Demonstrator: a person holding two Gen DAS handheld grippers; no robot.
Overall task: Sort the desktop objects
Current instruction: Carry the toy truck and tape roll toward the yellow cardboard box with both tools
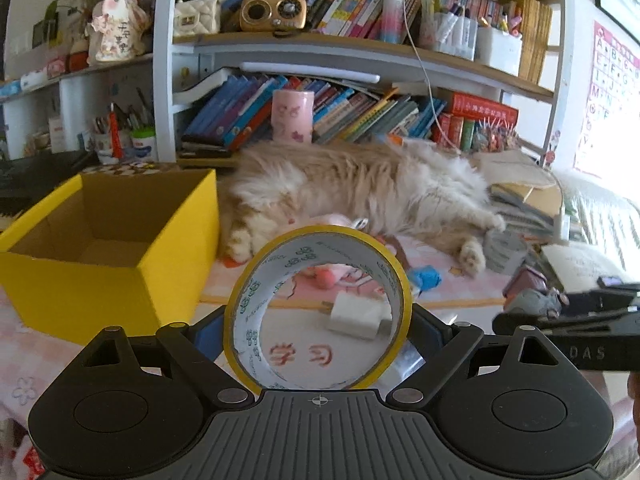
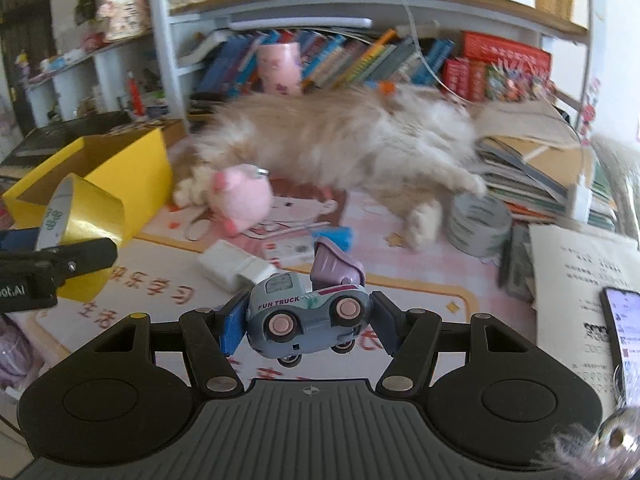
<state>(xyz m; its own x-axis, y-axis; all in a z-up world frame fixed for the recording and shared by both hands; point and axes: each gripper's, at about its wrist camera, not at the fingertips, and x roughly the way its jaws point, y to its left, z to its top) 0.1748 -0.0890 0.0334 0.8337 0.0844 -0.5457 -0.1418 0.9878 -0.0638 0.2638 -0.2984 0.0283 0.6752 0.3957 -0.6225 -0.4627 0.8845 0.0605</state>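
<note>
My left gripper (image 1: 318, 330) is shut on a yellow tape roll (image 1: 320, 250), held upright above the pink desk mat with a pad on each side. An open, empty yellow cardboard box (image 1: 172, 264) stands just to its left. In the right wrist view the tape roll (image 2: 92, 212) hangs in front of the yellow box (image 2: 148, 168). My right gripper (image 2: 308, 324) is shut on a small grey-blue toy truck (image 2: 304, 312) with pink wheels and a raised purple bed, lifted off the mat. The right gripper (image 1: 560, 320) shows at the right edge of the left wrist view.
A fluffy cat (image 1: 360, 188) lies across the back of the desk before the bookshelf. A pink plush (image 2: 240, 200), a white charger (image 2: 232, 266), a blue item (image 2: 340, 236) and a grey tape roll (image 2: 476, 220) lie on the mat. Papers and a phone (image 2: 620, 328) sit at right.
</note>
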